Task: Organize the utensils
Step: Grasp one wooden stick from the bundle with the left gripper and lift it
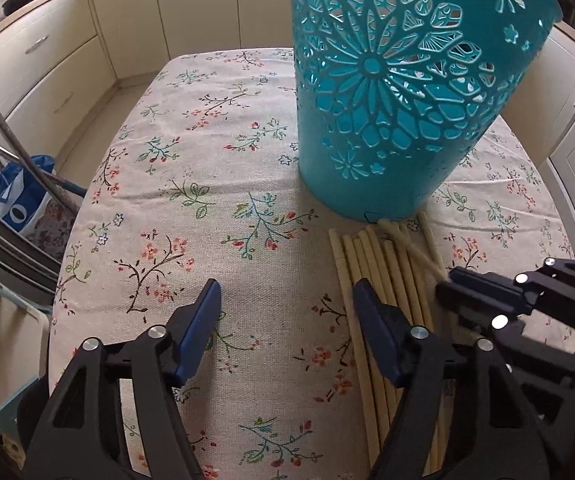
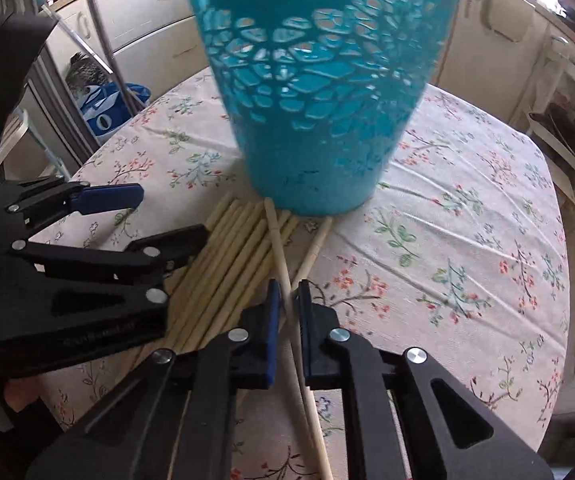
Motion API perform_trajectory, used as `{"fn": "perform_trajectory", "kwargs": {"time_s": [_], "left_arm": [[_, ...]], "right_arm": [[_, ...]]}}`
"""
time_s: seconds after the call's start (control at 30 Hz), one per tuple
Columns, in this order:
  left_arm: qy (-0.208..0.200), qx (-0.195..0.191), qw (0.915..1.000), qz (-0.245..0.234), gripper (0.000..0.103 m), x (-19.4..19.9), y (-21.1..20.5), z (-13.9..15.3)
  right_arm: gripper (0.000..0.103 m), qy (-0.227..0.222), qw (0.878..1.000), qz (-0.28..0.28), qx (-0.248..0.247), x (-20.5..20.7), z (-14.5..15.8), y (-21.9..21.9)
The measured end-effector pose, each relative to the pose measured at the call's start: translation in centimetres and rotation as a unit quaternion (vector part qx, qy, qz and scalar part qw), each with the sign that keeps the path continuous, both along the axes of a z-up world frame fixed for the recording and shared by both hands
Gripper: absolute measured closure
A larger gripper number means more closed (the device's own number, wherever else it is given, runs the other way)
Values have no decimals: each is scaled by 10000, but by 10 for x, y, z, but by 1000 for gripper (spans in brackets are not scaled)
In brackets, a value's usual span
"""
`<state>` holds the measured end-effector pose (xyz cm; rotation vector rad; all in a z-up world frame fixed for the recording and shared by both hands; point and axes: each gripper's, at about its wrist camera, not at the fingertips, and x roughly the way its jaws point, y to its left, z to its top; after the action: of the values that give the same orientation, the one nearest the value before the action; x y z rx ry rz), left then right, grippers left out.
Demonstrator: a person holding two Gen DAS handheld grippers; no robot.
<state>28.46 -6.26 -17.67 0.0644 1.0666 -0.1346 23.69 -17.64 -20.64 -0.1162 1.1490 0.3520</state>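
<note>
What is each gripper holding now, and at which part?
The right gripper is closed on one chopstick, about mid-length, tip toward the teal basket. The left gripper is open and holds nothing.

cream cabinets [image 1: 191, 4] | floral tablecloth [image 1: 191, 160] | blue bag [image 1: 15, 200] on floor

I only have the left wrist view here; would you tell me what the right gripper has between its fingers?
Observer: One chopstick runs between the right gripper fingers, crossing a second loose one. I cannot tell whether they actually pinch it.
Operator: Thank you. Where does its far end lie?
Observer: It reaches the base of the teal basket, just right of the tips of the chopstick bundle.
</note>
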Motion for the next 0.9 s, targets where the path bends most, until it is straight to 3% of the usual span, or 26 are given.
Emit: {"fn": "perform_trajectory", "kwargs": {"time_s": [0.1, 0.2, 0.27, 0.4, 0.5, 0.6, 0.7, 0.83, 0.9], "left_arm": [[-26, 22, 9999, -127, 42, 0, -3, 2], [-55, 195, 9995, -234, 49, -1, -10, 2], [-60, 182, 9991, -377, 58, -1, -13, 2], [23, -1, 9971, -761, 86, 4, -16, 3], [151, -197, 9951, -952, 94, 9, -16, 6], [397, -599, 9929, -946, 98, 13, -4, 8], [386, -849, 9912, -941, 98, 6, 10, 20], [74, -1337, 9871, -873, 98, -10, 41, 53], [-257, -1549, 9838, -860, 98, -19, 50, 85]], "right_arm": [[97, 332, 9938, -760, 745, -6, 2, -28], [97, 656, 9697, -1682, 1646, -23, -2, -60], [97, 611, 9605, -2000, 1838, -39, 0, -67], [97, 537, 9662, -1945, 1603, -48, -1, -61], [96, 435, 9763, -1760, 1185, -47, -1, -55], [96, 371, 9803, -1613, 1078, -41, -4, -54], [97, 390, 9810, -1576, 1058, -35, -6, -46], [97, 316, 9841, -1477, 939, -35, -7, -40], [97, 264, 9857, -1436, 845, -37, -6, -35]]}}
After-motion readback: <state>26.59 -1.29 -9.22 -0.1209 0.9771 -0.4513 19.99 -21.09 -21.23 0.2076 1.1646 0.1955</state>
